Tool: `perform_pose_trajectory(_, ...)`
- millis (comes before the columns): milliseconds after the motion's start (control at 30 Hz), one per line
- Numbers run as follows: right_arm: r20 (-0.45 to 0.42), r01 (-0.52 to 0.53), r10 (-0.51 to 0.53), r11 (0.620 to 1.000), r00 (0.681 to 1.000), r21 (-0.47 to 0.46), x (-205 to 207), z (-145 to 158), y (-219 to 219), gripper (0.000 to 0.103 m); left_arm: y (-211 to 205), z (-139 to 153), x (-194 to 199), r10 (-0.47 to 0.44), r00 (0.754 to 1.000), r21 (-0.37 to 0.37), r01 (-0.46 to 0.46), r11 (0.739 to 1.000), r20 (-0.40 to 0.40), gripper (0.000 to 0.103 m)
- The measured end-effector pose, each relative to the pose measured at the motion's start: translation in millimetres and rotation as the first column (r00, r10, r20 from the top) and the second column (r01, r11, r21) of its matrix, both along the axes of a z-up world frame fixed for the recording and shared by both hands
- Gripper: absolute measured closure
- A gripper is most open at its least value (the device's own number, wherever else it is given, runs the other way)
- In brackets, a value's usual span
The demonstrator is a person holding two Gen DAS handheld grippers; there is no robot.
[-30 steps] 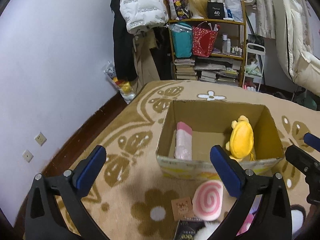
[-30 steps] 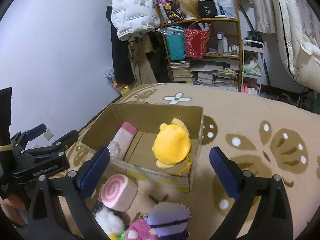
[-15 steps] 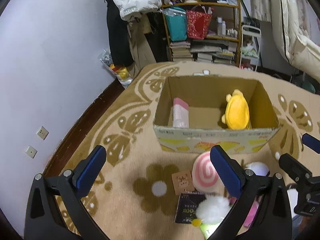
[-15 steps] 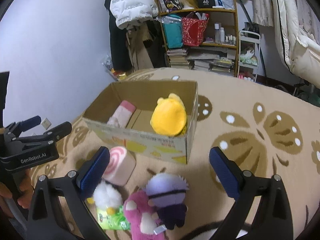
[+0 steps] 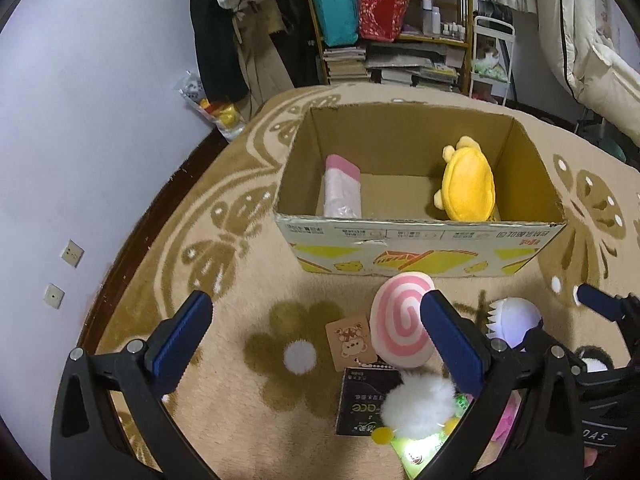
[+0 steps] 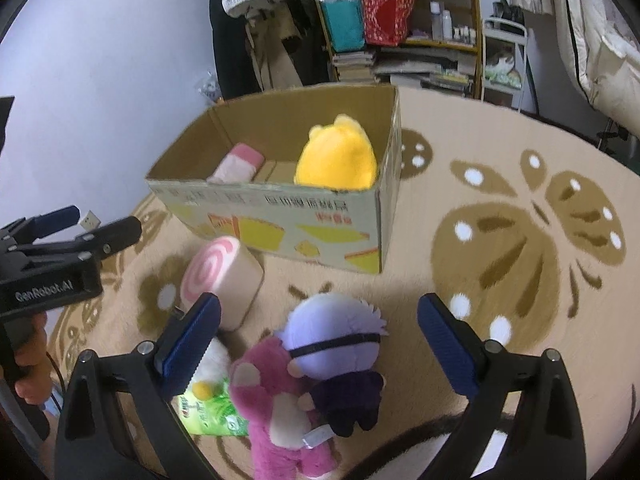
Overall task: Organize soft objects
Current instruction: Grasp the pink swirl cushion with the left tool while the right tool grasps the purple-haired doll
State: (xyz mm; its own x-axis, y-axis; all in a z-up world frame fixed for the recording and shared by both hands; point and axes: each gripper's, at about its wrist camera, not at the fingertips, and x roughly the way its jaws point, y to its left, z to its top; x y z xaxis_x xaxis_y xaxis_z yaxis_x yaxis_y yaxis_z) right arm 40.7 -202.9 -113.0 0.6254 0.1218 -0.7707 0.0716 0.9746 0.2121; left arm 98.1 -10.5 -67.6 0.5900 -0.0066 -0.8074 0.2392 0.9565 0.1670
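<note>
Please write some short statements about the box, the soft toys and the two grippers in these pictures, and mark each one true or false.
1. The yellow plush lies inside the cardboard box. True.
2. The pink swirl cushion is inside the box. False: it rests on the carpet in front of the box.
3. The right gripper is shut on the purple-haired doll. False: its jaws stand wide open and hold nothing.
4. The pink bear lies against the purple-haired doll. True.
5. The left gripper holds the white fluffy toy. False: its jaws are open and empty.
</note>
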Motion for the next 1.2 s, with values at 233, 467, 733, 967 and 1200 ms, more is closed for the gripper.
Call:
perform_pose_trajectory(233, -0.076, -0.005, 0.008, 0.999, 0.997, 0.049, 9.6, -22.1, -4.5, 0.009, -9.5, -14.0, 10.9, -0.009, 0.999, 0.006, 0.009, 1.000, -0.044, 0.000)
perform_pose_trajectory(467, -0.142, -0.008, 0.019, 0.997, 0.990, 0.079, 18.3, -41.9, -2.6, 0.011, -23.6, -29.4, 20.4, -0.033, 0.996, 0.031, 0.036, 0.999, -0.084, 0.000)
perform_pose_trajectory(733, -0.195, -0.001, 0.017, 0.997, 0.981, 0.082, 25.3, -60.2, -1.6, 0.026, -28.6, -39.9, 24.6, -0.042, 0.992, 0.030, 0.045, 0.999, -0.119, 0.000)
perform_pose_trajectory(967, -0.209, 0.005, 0.014, 0.996, 0.978, 0.090, 29.4, -69.1, 1.6, 0.027, -36.4, -49.7, 28.5, -0.050, 0.988, 0.045, 0.057, 0.997, -0.148, 0.000)
perform_pose_trajectory(1200, -0.217, 0.004, 0.011, 0.998, 0.976, 0.065, 30.2, -78.0, 6.9, 0.032, -39.6, -59.2, 31.8, -0.055, 0.984, 0.090, 0.070, 0.993, -0.167, 0.000)
